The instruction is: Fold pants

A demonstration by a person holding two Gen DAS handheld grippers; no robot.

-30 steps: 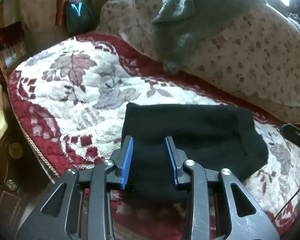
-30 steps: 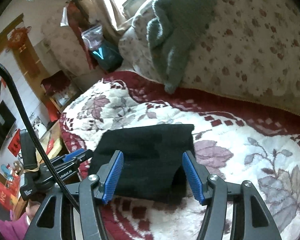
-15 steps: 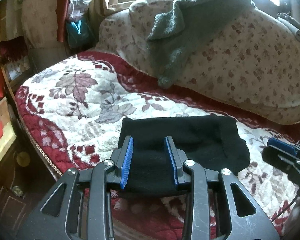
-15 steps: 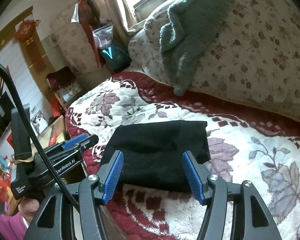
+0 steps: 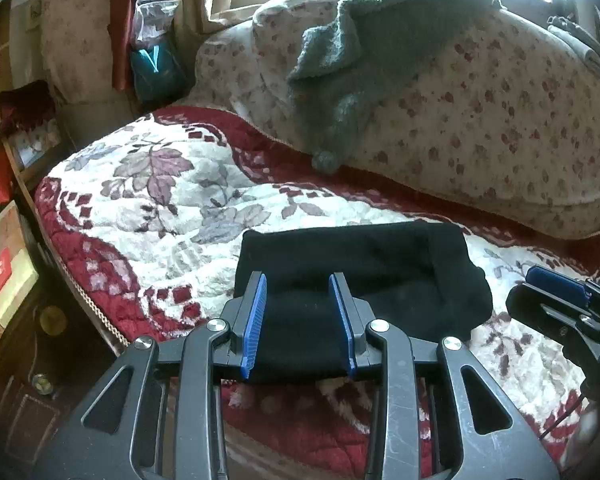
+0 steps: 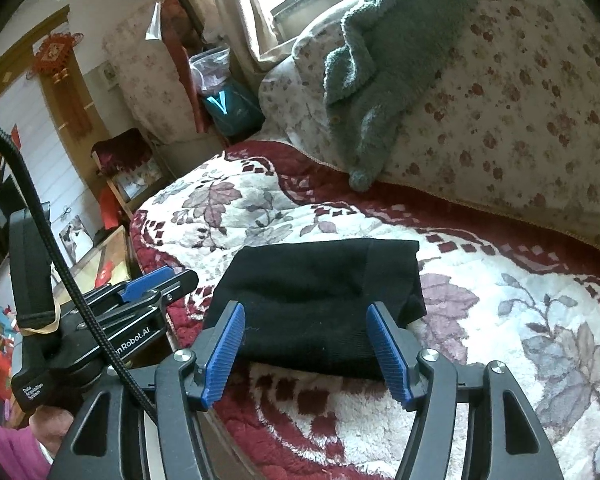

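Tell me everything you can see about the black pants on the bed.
The pants are black, of a soft, fuzzy-looking fabric, folded into a compact, roughly rectangular bundle. They lie flat on the red and white floral quilt, near its front edge. One end looks rounded and thicker, and a layer edge shows across the top. Only the quilt touches them: the left gripper and right gripper are both open in front of them, holding nothing.
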